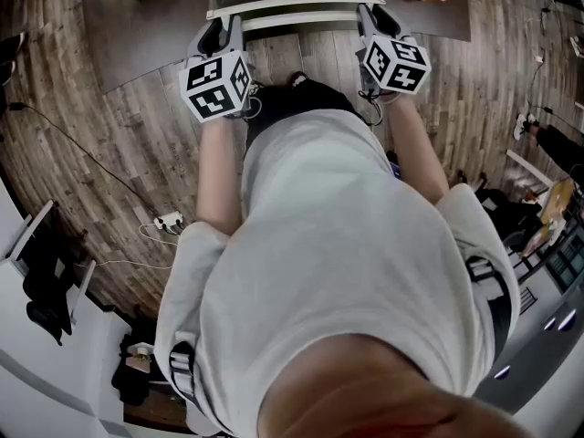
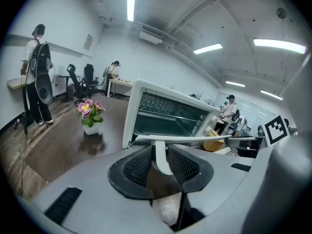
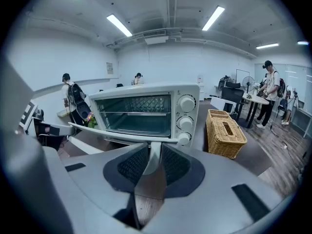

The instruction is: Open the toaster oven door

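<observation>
Toaster oven door (image 1: 283, 7), white-framed with a glass pane, is swung well down from the white metal toaster oven (image 3: 185, 106), exposing the wire rack. The oven stands on a dark tabletop (image 2: 63, 150) between a pot of pink flowers (image 2: 89, 115) and a woven wicker basket (image 3: 225, 130). We find the left gripper (image 2: 161, 165) narrowed onto the left post of the long white handle bar (image 3: 122, 136), pads pressing it. The right gripper (image 3: 153, 162) is clamped likewise on the right post. Holding both ends, in our judgement, keeps the door level on its way down. We judge the task nearly complete, with the door not yet released.
</observation>
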Demonstrator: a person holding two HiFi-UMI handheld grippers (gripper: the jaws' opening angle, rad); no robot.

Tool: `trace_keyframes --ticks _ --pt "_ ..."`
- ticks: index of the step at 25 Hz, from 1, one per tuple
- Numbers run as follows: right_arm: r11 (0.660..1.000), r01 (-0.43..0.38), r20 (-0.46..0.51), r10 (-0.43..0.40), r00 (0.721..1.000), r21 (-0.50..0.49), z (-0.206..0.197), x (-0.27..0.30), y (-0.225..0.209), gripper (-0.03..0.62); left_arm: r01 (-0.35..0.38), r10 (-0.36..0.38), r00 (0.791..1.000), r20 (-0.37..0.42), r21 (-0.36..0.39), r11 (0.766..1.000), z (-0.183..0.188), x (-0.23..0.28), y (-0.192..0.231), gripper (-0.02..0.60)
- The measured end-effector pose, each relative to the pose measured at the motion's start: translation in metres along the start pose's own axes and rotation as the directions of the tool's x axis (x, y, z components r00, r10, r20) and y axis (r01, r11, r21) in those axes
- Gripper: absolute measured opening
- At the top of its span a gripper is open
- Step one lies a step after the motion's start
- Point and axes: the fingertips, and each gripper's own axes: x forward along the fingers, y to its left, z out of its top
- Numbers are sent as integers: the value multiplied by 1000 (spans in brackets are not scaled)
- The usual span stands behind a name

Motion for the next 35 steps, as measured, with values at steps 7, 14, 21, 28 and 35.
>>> trace_keyframes --ticks 7,14,21,28,35 --pt "998 -64 26 64 998 18 -6 -7 -7 83 -74 74 997 5 26 997 -4 -1 -8 115" --pt "993 -118 51 117 992 23 -9 -8 -9 84 -136 137 991 1 76 988 -9 0 -10 114" --pt "986 -168 103 165 981 18 -14 -14 -15 87 -210 209 978 20 156 965 -13 -2 -19 114" --pt "985 -171 126 173 977 -21 -25 -11 -9 89 -251 245 968 56 138 958 -26 -2 -11 109" --pt "987 -160 149 160 976 -9 -34 -13 -6 87 -259 252 965 72 124 958 -34 -5 -9 106"
